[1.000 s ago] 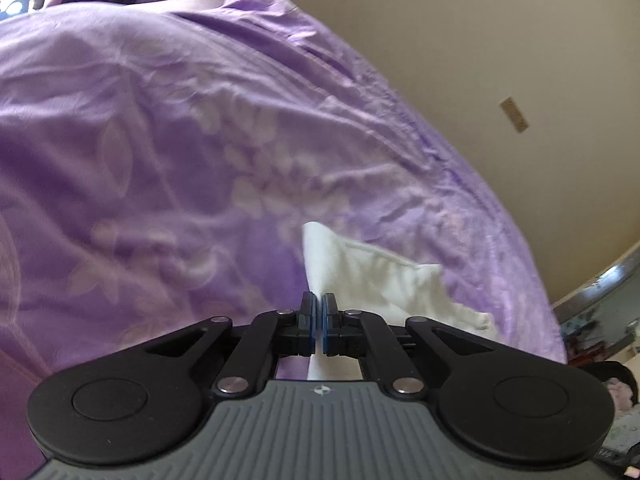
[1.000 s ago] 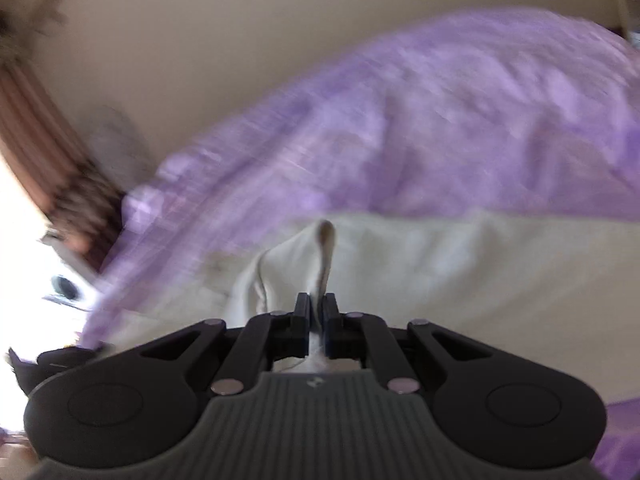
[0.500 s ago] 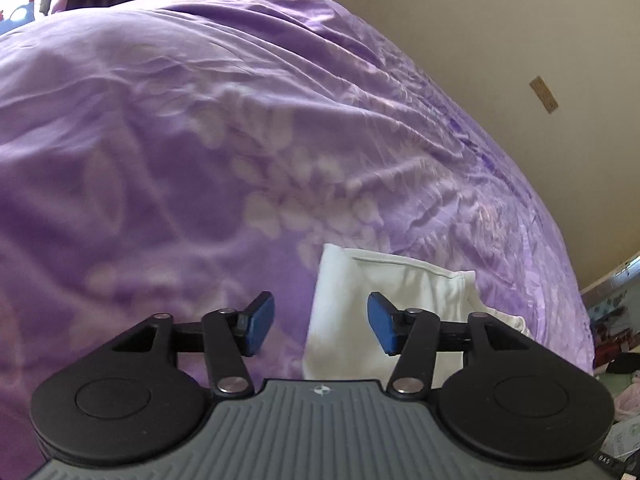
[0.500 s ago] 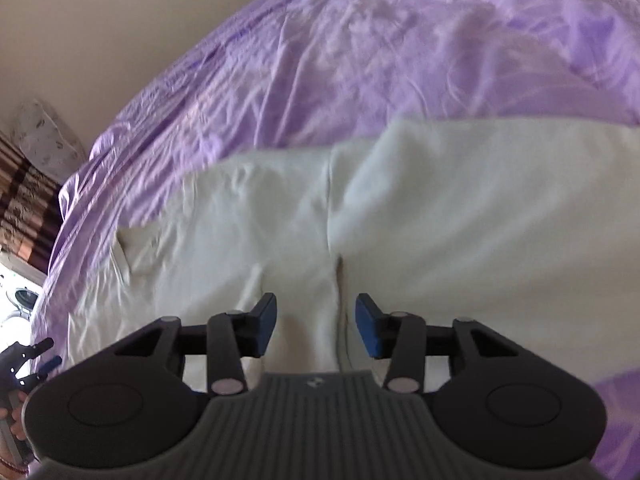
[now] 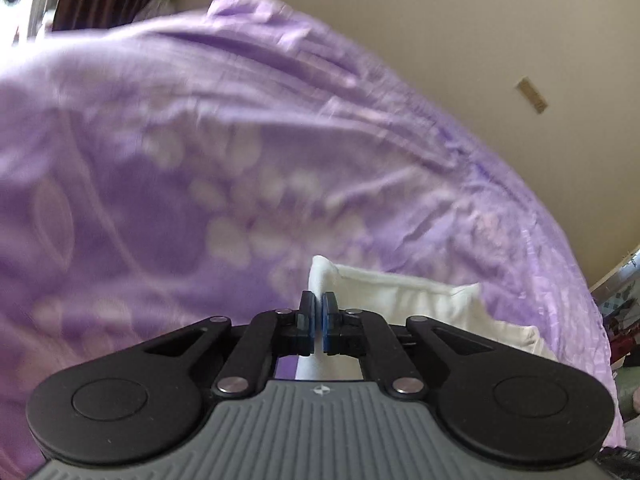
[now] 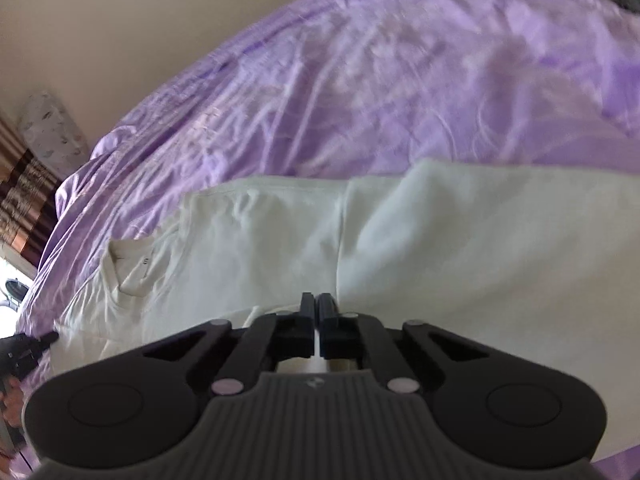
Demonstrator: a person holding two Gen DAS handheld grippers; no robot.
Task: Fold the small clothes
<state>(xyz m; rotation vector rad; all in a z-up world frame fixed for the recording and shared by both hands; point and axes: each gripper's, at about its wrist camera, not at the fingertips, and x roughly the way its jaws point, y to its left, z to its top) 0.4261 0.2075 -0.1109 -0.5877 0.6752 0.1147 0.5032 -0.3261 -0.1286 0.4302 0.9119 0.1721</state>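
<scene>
A purple bedspread [image 6: 400, 80] fills both views, running up to a beige wall [image 5: 520, 40] at 1 o'clock in the left view. On it lies the white garment [image 6: 440, 248], spread flat across the middle of the right view from 9 to 3 o'clock, its neckline [image 6: 128, 264] at 9 o'clock; in the left view only one end of it shows, from centre toward 4 o'clock. The left gripper [image 5: 319, 314] is clamped on a raised corner of the garment, white cloth peaking just above the blue pads at 12 o'clock of the jaws. The right gripper [image 6: 316, 312] is also closed, with a pale strip of cloth visible between its fingers low down, so it appears to pinch the near edge. Half a second back both pairs of jaws stood wide apart over the cloth lying flat; now each has bitten down, and the left corner stands up in a small tent. The risk, as I judge it, is a shallow pinch: if either pair holds only a thin lip, the cloth could slip free as the fold is carried over, or one layer alone could lift and leave the fold skewed and wrinkled.
</scene>
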